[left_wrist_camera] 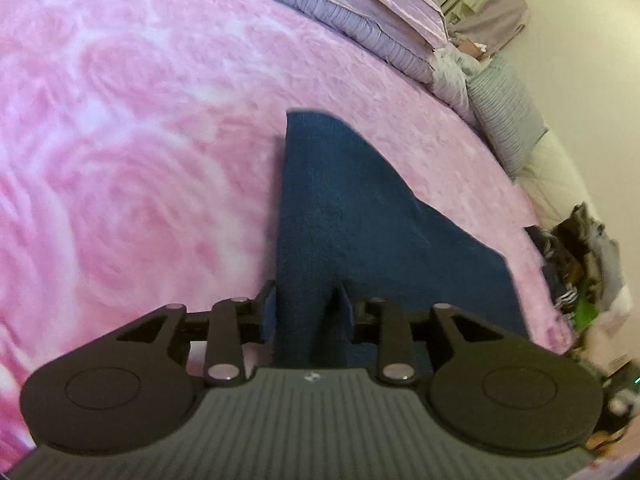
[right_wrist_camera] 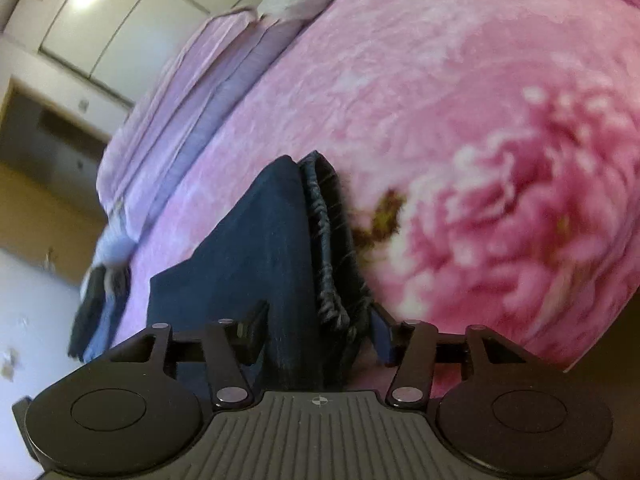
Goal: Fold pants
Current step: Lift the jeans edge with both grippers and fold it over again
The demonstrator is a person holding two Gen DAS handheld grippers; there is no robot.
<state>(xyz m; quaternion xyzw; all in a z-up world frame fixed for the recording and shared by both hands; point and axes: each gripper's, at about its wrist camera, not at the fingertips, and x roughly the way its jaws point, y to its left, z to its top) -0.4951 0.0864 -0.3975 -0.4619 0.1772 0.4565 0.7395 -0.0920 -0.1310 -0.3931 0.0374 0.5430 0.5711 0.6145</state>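
Dark blue pants (left_wrist_camera: 340,208) lie on a pink flowered blanket (left_wrist_camera: 140,140) and rise like a tent toward my left gripper (left_wrist_camera: 306,308). That gripper is shut on a fold of the cloth, which fills the gap between its fingers. In the right wrist view the same pants (right_wrist_camera: 256,260) show a bunched, stitched edge (right_wrist_camera: 324,240) running up into my right gripper (right_wrist_camera: 318,332). Its jaws stand fairly wide, shut on the thick bundle of cloth. The part of the pants inside each grip is hidden.
A lilac quilt (left_wrist_camera: 360,8) and pillows (left_wrist_camera: 504,112) lie along the bed's far edge. A heap of mixed clothes (left_wrist_camera: 580,264) sits beyond the bed's right side. White wardrobe doors (right_wrist_camera: 100,12) and a dark garment (right_wrist_camera: 100,300) hanging off the bed edge appear at the left.
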